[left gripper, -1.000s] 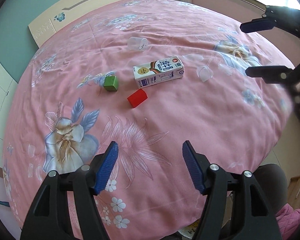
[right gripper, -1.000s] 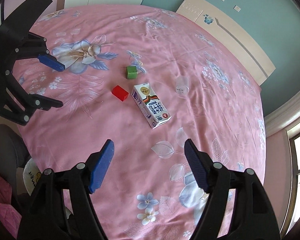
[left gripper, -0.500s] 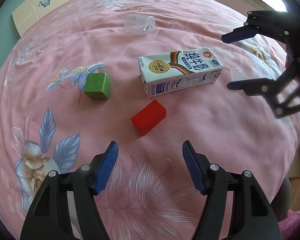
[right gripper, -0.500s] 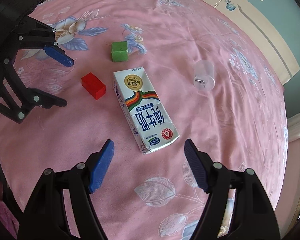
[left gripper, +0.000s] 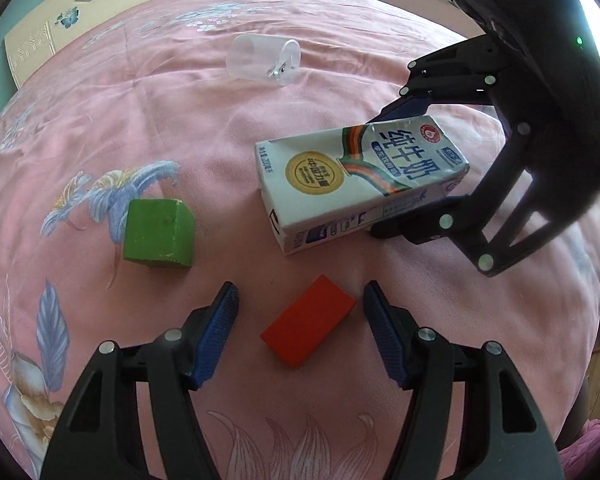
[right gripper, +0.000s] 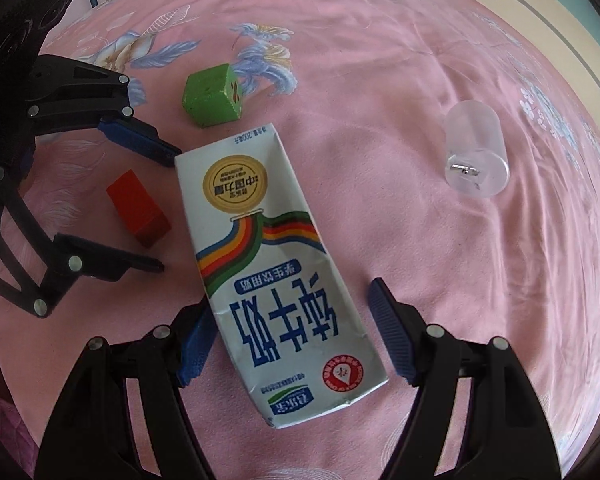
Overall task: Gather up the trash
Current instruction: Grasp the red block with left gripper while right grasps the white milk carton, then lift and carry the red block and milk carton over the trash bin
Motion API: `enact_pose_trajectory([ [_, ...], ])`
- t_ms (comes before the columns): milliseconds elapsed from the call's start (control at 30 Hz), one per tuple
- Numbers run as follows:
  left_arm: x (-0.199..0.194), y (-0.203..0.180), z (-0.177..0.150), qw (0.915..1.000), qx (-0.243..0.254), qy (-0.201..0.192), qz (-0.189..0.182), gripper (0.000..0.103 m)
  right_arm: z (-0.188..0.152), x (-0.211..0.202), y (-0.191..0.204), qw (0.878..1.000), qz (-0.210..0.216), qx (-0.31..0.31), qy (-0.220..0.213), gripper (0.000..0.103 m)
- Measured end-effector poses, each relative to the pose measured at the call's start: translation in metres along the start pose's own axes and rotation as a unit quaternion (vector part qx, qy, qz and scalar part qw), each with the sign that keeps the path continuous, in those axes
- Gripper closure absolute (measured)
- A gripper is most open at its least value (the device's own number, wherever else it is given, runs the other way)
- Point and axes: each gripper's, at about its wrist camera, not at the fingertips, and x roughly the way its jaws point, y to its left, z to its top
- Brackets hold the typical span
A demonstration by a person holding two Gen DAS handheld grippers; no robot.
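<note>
Both grippers are sitting much closer to the pink bedspread (left gripper: 148, 112) than a second ago. Milk carton (right gripper: 276, 276) is lying flat, now between the spread jaws of the right gripper (right gripper: 290, 332), unpinched. Left gripper (left gripper: 300, 312) is closing around the red block (left gripper: 308, 326), pads not touching yet.

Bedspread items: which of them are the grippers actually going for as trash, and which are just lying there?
Being collected:
- milk carton, lying flat between the open right gripper pads
- red block, between the closing left gripper pads, not yet touched

Lying about for now:
- green block
- clear plastic cup, on its side
</note>
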Motion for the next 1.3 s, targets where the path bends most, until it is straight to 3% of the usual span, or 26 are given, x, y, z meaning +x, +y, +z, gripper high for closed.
enact_pose_trajectory([
  [67, 0.000, 0.000, 0.000, 1.0000, -0.005, -0.002, 0.000, 0.054, -0.001, 0.000, 0.001, 1.000, 0.007, 0.010, -0.005, 0.039],
  [133, -0.001, -0.002, 0.001, 0.9999, -0.010, -0.001, 0.001, 0.059, -0.002, -0.002, 0.004, 1.000, 0.007, 0.014, -0.011, 0.050],
  [367, -0.010, -0.007, -0.010, 0.9968, -0.075, -0.004, 0.026, 0.059, -0.015, -0.012, 0.019, 0.998, -0.032, 0.056, -0.021, 0.052],
  [667, -0.044, -0.005, -0.035, 0.9876, -0.145, 0.005, 0.060, 0.060, -0.045, -0.046, 0.032, 0.989, -0.048, 0.139, -0.031, 0.053],
  [1033, -0.141, -0.017, -0.048, 0.9735, -0.192, -0.014, 0.124, 0.060, -0.060, -0.150, 0.069, 0.978, -0.103, 0.167, -0.069, 0.053],
  [1300, -0.247, -0.046, -0.048, 0.9610, -0.190, -0.075, 0.187, 0.060, -0.073, -0.252, 0.104, 0.964, -0.145, 0.182, -0.127, 0.053],
])
